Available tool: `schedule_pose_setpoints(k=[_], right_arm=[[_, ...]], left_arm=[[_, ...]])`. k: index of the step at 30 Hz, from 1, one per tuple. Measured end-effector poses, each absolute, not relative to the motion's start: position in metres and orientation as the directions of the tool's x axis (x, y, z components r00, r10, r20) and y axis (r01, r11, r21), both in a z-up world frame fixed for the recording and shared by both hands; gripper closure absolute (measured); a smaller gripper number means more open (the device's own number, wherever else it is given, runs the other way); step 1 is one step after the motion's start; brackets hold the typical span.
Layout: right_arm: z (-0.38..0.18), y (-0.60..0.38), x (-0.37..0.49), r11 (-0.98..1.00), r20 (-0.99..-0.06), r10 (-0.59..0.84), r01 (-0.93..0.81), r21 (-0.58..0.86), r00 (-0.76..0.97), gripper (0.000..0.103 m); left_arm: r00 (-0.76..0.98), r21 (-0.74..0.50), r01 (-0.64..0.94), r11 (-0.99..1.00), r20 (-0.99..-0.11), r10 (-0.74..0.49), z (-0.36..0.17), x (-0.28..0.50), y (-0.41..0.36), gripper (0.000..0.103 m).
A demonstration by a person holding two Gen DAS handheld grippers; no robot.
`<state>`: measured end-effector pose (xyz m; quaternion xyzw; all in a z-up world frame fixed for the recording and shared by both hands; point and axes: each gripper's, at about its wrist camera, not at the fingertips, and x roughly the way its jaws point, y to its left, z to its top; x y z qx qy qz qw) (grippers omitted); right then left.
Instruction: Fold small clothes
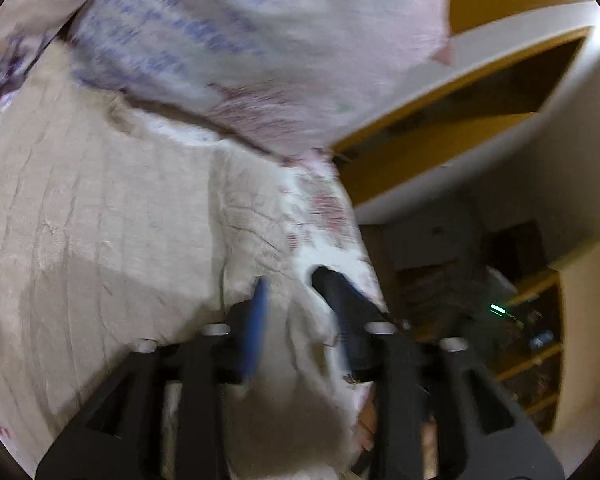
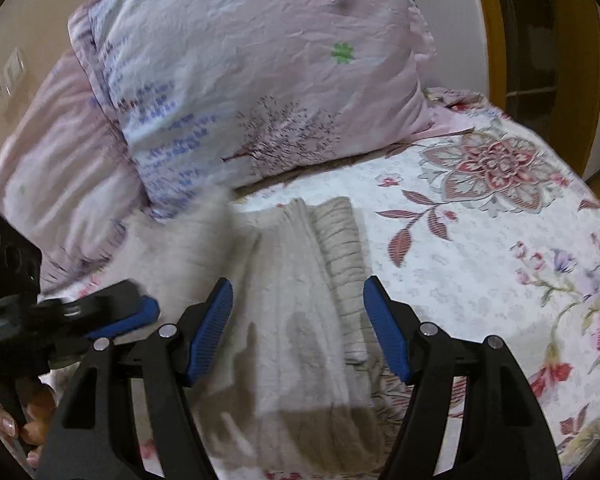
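A small beige knit garment (image 2: 296,280) lies on the floral bedspread (image 2: 480,248), with a ribbed hem (image 2: 340,248) on its right side. My right gripper (image 2: 298,328) is open and hovers over the garment's near part, holding nothing. My left gripper (image 2: 140,312) is at the garment's left edge, its blue pads close together on the cloth. In the left wrist view, blurred by motion, the left gripper (image 1: 296,320) has cloth of the garment (image 1: 100,220) bunched between its fingers.
A large pink printed pillow (image 2: 240,80) and a second pink pillow (image 2: 60,152) lie just behind the garment. A wooden door frame (image 2: 540,60) stands at the right. A hand (image 2: 24,420) holds the left gripper's handle. Shelves (image 1: 520,340) stand beyond the bed's edge.
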<state>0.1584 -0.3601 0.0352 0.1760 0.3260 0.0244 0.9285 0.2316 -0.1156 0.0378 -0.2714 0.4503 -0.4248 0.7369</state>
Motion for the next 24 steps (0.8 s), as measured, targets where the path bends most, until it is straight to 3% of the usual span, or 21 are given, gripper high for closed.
schedule_pose_setpoints(k=[2, 4, 9, 13, 17, 23, 24], right_arm=[[0.037, -0.363, 0.161, 0.901, -0.572, 0.252, 0.026, 0.433, 0.781, 0.035], [0.036, -0.366, 0.165, 0.853, -0.550, 0.346, -0.010, 0.523, 0.760, 0.035], [0.026, -0.362, 0.180, 0.757, -0.546, 0.503, -0.035, 0.653, 0.670, 0.038], [0.015, -0.354, 0.190, 0.757, -0.594, 0.516, -0.004, 0.653, 0.618, 0.047], [0.008, -0.342, 0.193, 0.759, -0.607, 0.539, -0.024, 0.651, 0.584, 0.063], [-0.002, -0.336, 0.207, 0.741, -0.602, 0.564, -0.026, 0.671, 0.565, 0.063], [-0.003, -0.334, 0.210, 0.737, -0.597, 0.567, -0.028, 0.675, 0.568, 0.067]], left_arm=[[0.305, -0.766, 0.411, 0.495, -0.396, -0.866, 0.053, 0.222, -0.092, 0.031], [0.388, -0.729, 0.413, 0.546, -0.401, -0.830, 0.063, 0.217, -0.066, 0.030], [0.519, -0.622, 0.262, 0.738, -0.554, -0.651, 0.050, 0.228, -0.012, 0.029], [0.465, -0.618, 0.190, 0.763, -0.628, -0.624, 0.023, 0.234, -0.002, 0.029], [0.433, -0.600, 0.170, 0.782, -0.667, -0.606, 0.006, 0.237, -0.009, 0.029], [0.389, -0.631, 0.169, 0.757, -0.663, -0.640, -0.004, 0.239, -0.021, 0.029], [0.385, -0.635, 0.169, 0.754, -0.661, -0.644, -0.004, 0.241, -0.023, 0.029]])
